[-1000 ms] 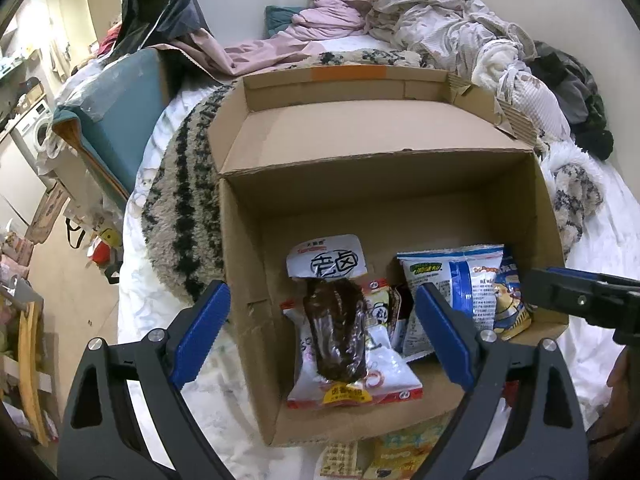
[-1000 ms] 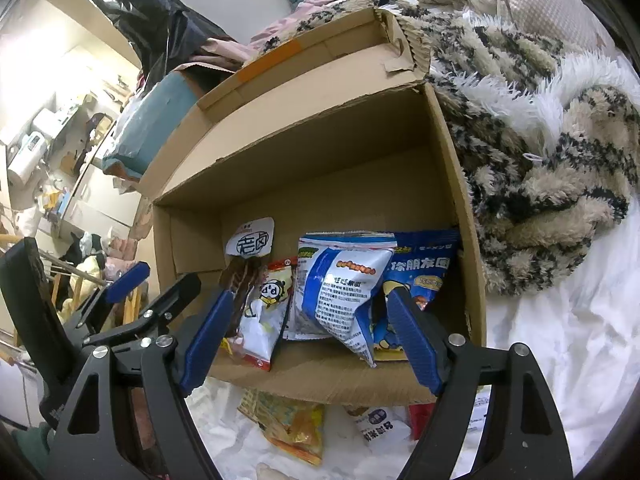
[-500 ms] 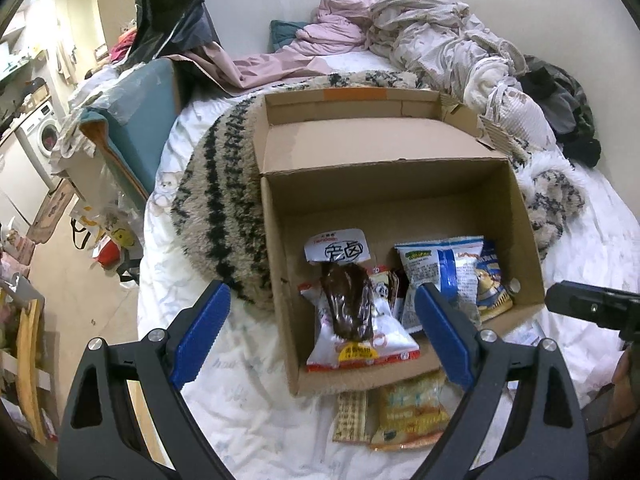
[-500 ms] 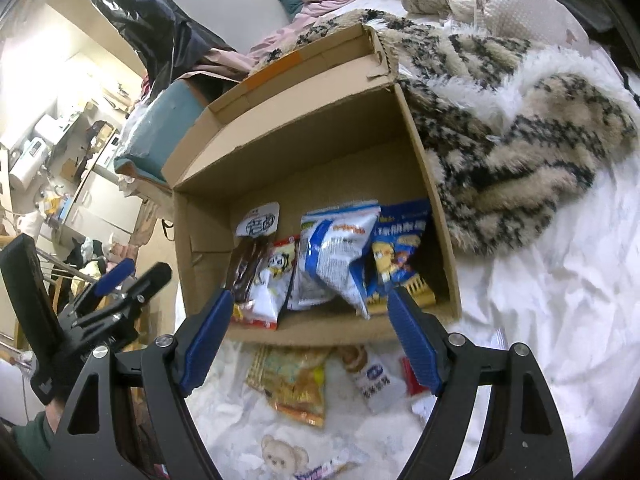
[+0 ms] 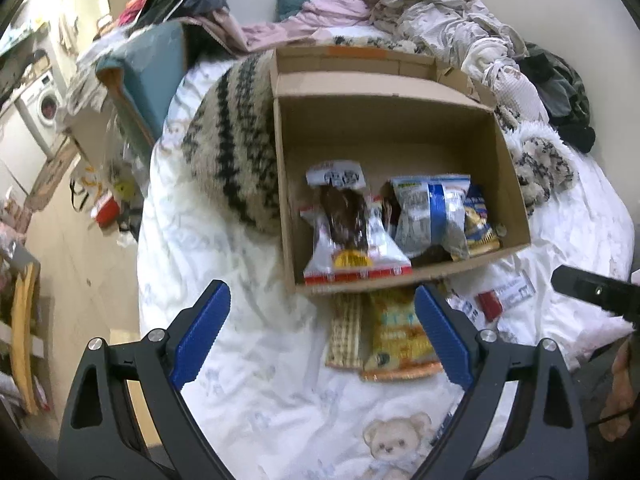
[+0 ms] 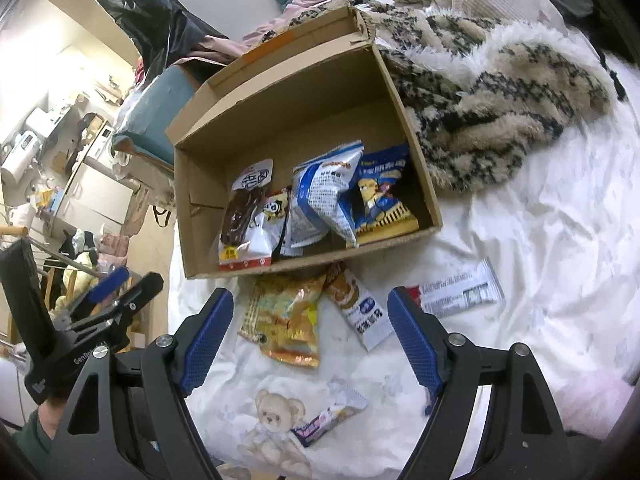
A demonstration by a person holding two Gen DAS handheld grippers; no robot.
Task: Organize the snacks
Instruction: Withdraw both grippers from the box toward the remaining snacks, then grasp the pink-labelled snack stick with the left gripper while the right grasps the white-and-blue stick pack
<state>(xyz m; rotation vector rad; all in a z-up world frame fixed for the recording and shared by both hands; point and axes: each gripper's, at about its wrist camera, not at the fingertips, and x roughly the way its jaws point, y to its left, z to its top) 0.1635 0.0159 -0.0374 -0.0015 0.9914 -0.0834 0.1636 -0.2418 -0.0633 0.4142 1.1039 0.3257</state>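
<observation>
On a white bedsheet (image 6: 540,240) printed with teddy bears sits the open brown cardboard box (image 5: 514,184), its far flap hiding the rear wall. Behind the box lies a cream and black fuzzy blanket (image 6: 500,104); left of it, a cluttered room blurs out. Inside the box, snack packets (image 6: 320,200) overlap, lower ones largely hidden. Before the box, an orange crinkled packet (image 6: 288,320) lies partly under its edge. Both the left gripper (image 5: 320,336) and right gripper (image 6: 310,336) gape empty.
</observation>
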